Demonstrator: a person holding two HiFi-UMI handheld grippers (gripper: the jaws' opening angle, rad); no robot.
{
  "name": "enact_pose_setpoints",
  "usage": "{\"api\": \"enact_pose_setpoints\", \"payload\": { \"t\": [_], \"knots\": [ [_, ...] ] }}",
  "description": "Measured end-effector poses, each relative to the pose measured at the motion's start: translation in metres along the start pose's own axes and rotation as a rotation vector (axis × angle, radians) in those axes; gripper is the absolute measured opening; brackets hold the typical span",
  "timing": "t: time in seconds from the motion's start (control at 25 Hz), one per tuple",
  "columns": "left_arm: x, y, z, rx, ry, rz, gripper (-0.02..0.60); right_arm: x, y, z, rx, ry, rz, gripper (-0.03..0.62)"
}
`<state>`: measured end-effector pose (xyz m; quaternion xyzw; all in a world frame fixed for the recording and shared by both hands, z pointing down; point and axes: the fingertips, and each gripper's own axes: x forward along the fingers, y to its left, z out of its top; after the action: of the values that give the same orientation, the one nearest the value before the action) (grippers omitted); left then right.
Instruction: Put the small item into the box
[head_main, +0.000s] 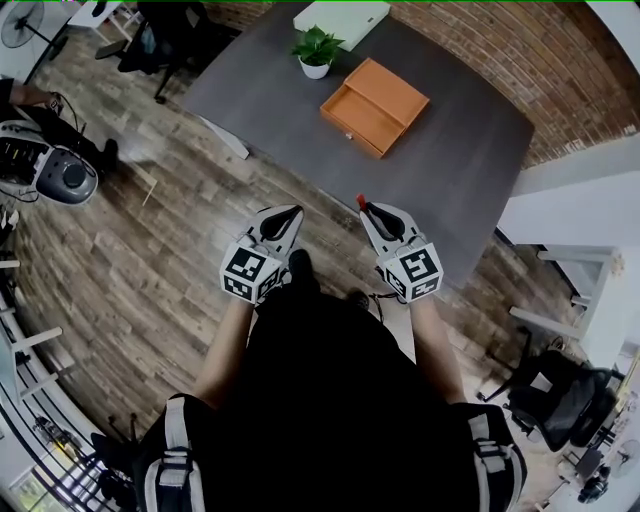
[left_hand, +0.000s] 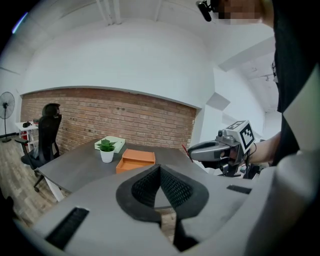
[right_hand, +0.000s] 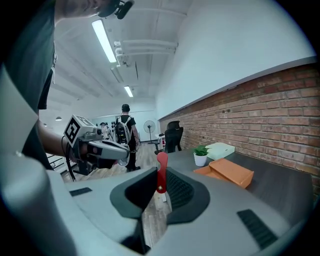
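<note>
My right gripper (head_main: 366, 208) is clamped on the small red item (right_hand: 161, 170), which stands upright between the jaws, I'd judge so it can go in end-first. My left gripper (head_main: 292, 213), at its 9 o'clock, has its jaws together on nothing. The open orange box (head_main: 374, 106) lies at 12 o'clock on the grey table (head_main: 470, 150), well apart from both grippers, with a potted plant (head_main: 316, 50) at its 10 o'clock.

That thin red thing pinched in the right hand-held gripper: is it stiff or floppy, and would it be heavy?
The red item is probably stiff: it sticks straight out of the right hand-held gripper without drooping. It looks light, being slim and small. So narrow a piece might pivot in the jaws if bumped.
</note>
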<state>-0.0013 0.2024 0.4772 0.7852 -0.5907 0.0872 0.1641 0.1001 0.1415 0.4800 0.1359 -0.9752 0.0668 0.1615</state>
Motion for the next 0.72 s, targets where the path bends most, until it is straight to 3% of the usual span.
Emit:
{"api": "enact_pose_setpoints", "payload": {
  "t": [0.36, 0.72],
  "knots": [
    [0.015, 0.042, 0.013, 0.037, 0.009, -0.065, 0.021, 0.039, -0.006, 0.006, 0.003, 0.024, -0.062, 0.069],
    [0.012, 0.078, 0.008, 0.027, 0.011, -0.070, 0.021, 0.061, -0.012, -0.001, 0.013, 0.064, -0.105, 0.069]
  ]
}}
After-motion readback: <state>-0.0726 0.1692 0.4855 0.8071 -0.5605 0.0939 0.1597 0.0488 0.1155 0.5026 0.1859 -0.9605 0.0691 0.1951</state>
